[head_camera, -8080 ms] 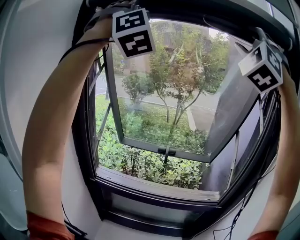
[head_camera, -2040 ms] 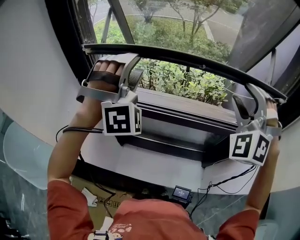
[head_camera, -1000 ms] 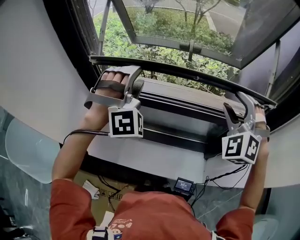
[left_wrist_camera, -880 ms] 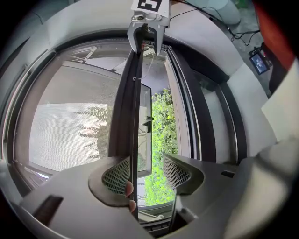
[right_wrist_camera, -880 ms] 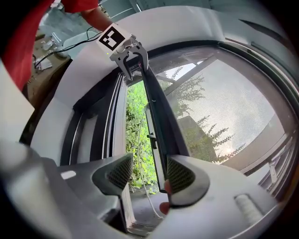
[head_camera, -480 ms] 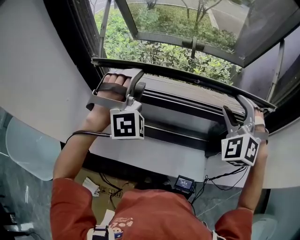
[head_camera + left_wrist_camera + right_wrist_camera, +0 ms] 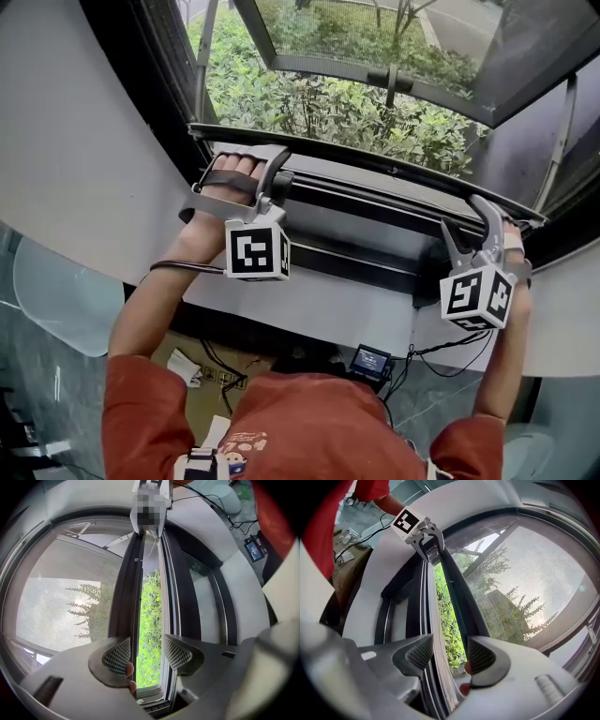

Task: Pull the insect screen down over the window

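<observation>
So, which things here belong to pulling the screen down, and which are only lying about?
For the job: screen bar, mesh, window frame, left gripper, right gripper, both with jaws apart.
Lying about: cardboard box, small display.

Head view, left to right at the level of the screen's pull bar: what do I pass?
White wall → left gripper → small display lower down → right gripper. Both grippers sit on the pull bar.
</observation>
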`<state>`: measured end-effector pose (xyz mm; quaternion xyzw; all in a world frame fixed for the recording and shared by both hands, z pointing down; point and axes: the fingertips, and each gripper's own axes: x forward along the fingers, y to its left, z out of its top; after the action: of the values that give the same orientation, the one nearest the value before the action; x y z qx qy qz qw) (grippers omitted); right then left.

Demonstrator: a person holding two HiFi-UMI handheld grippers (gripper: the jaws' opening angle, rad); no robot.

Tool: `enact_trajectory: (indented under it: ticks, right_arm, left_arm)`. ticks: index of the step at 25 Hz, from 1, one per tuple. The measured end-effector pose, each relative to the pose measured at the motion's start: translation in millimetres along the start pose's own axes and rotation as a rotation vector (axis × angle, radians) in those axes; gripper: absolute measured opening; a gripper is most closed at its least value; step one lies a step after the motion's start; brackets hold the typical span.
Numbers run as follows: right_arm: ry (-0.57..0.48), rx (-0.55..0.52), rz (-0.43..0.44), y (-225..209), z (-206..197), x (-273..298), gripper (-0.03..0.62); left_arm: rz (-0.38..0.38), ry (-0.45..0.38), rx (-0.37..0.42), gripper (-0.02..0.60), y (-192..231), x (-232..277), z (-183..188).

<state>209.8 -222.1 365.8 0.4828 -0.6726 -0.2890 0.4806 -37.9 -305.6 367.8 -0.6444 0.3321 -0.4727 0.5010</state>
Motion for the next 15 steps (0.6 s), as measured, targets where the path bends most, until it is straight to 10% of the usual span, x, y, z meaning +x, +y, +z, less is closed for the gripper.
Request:
enact_trajectory:
  ticks: [15]
  right_arm:
    - [-0.010, 0.064, 0.027, 14, -4, 5, 0.235]
  left_arm:
    - [-0.023, -0.003, -0.020, 0.225, -18, 6, 0]
